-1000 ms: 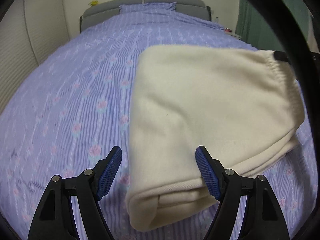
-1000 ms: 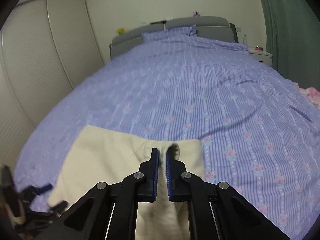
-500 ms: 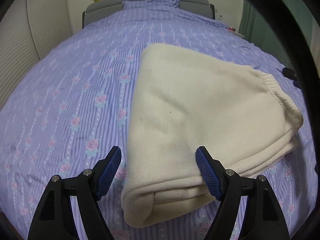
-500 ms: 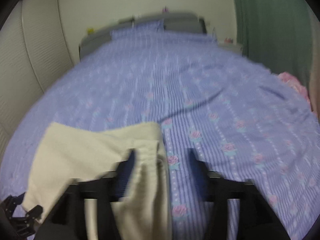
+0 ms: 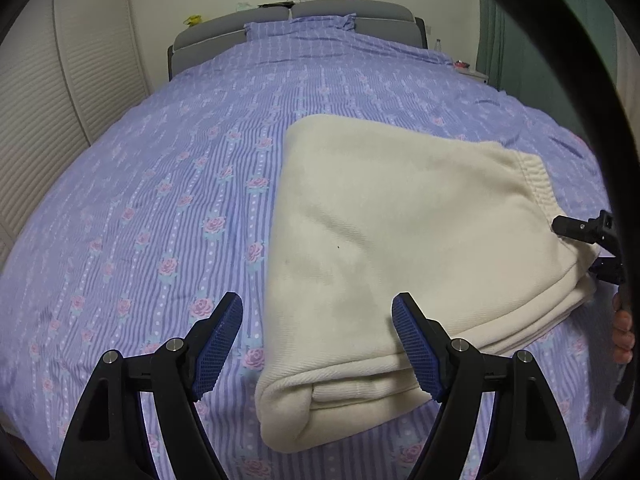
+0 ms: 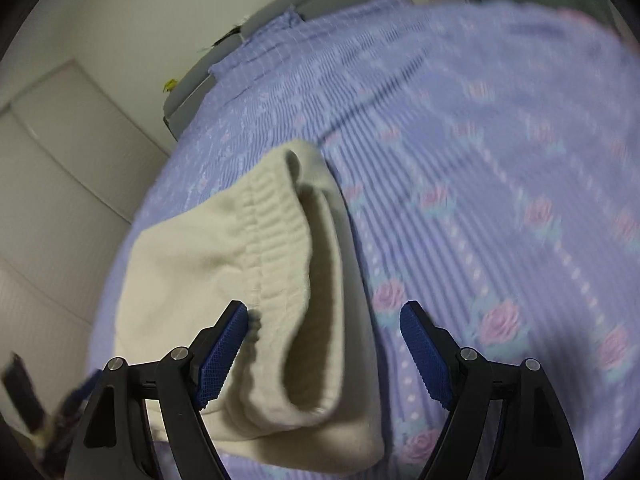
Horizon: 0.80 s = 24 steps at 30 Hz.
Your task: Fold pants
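Note:
The cream pants (image 5: 400, 240) lie folded in a thick stack on the purple floral bedspread (image 5: 160, 200). My left gripper (image 5: 318, 344) is open and empty, hovering over the stack's near left fold. My right gripper (image 6: 324, 354) is open and empty over the elastic waistband end (image 6: 280, 240) of the pants; its left pad (image 6: 220, 352) sits against the fabric. The right gripper also shows at the right edge of the left wrist view (image 5: 592, 240), beside the waistband.
The bed runs back to a grey headboard (image 5: 320, 16) with a pillow. White slatted wardrobe doors (image 5: 48, 100) stand on the left. A green curtain (image 5: 520, 40) and a nightstand are at the back right.
My right gripper opened and let go of the waistband, then tilted and swung closer over the pants' end. My left gripper stayed open and drew back slightly.

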Available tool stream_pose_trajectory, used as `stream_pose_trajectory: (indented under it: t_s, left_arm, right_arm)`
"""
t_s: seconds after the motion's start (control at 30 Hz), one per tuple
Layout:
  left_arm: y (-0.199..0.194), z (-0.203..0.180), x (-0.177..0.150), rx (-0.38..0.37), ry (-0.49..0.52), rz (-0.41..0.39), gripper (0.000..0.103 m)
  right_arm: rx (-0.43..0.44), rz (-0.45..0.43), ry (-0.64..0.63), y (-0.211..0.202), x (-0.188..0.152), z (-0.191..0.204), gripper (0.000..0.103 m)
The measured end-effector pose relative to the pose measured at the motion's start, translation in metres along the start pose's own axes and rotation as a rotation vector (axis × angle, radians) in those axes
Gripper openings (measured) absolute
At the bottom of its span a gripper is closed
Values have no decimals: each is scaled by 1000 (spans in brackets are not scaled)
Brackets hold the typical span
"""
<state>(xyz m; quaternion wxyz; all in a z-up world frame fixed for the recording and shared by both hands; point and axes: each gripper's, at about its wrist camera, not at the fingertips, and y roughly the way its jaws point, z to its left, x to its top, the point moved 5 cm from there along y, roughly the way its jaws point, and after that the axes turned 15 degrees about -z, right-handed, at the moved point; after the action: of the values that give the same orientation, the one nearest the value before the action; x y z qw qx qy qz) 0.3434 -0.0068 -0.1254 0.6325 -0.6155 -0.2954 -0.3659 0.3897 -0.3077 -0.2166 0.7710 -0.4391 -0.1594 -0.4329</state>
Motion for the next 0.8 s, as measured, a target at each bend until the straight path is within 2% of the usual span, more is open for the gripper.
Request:
stream_pose_trajectory:
  t_s: [0.17, 0.33, 0.57, 0.63, 0.7, 0.73, 0.8]
  left_arm:
    - [3, -10, -3, -19, 11, 5, 77]
    - [5, -11, -3, -22, 11, 4, 77]
    - [8, -10, 5, -37, 2, -3, 77]
    - [9, -12, 9, -38, 3, -1, 77]
    - [8, -14, 13, -53, -5, -3, 77]
    - [7, -16, 15, -72, -9, -2, 77]
    - [5, -16, 17, -99, -11, -3, 77]
  right_arm:
    - [39, 46, 68, 5, -9, -7, 79]
    - [91, 104, 94, 5, -18, -9, 73]
    - [131, 150, 167, 29, -25, -13, 71]
    - [140, 142, 213, 30, -26, -16, 68]
    - [164, 137, 253, 28, -27, -18, 55]
    - [169, 134, 277, 26, -29, -20, 52]
    - [155, 104, 300, 18, -29, -21, 40]
